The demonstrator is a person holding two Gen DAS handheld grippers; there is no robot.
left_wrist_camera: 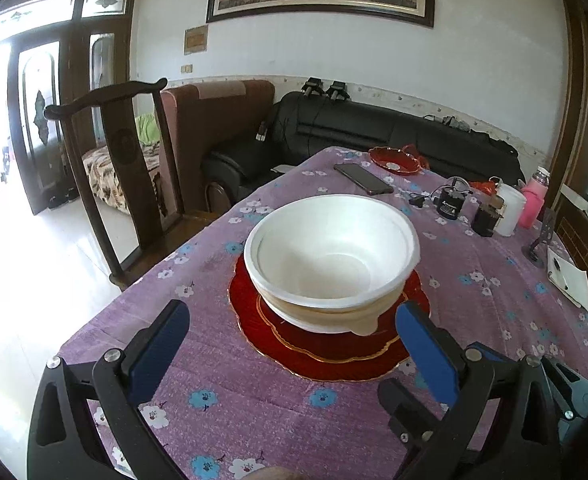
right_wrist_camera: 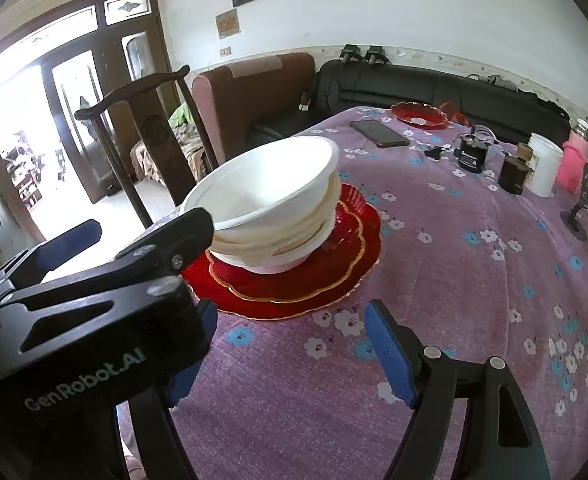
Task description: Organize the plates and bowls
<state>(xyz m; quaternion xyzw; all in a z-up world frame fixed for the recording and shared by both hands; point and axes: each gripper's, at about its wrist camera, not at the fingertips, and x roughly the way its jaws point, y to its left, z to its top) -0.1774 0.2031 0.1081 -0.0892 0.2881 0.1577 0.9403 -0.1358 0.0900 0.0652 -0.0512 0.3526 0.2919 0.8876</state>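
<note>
A stack of white bowls [left_wrist_camera: 332,258] sits on stacked red plates with gold rims [left_wrist_camera: 326,350] on the purple flowered tablecloth [left_wrist_camera: 253,412]; the top bowl sits tilted. My left gripper [left_wrist_camera: 291,344] is open and empty just in front of the stack, its blue pads either side of the plates' near edge. In the right wrist view the same bowls [right_wrist_camera: 271,200] and plates [right_wrist_camera: 294,280] lie ahead to the left. My right gripper [right_wrist_camera: 289,354] is open and empty above the cloth. The left gripper's body [right_wrist_camera: 93,304] crosses that view, close to the bowls' near rim.
At the table's far end are a small red dish [left_wrist_camera: 394,161], a phone [left_wrist_camera: 364,179], black devices [left_wrist_camera: 452,200], a white container [left_wrist_camera: 512,210], a pink bottle [left_wrist_camera: 534,196] and a notebook [left_wrist_camera: 570,282]. A wooden chair [left_wrist_camera: 125,172] stands at the left edge.
</note>
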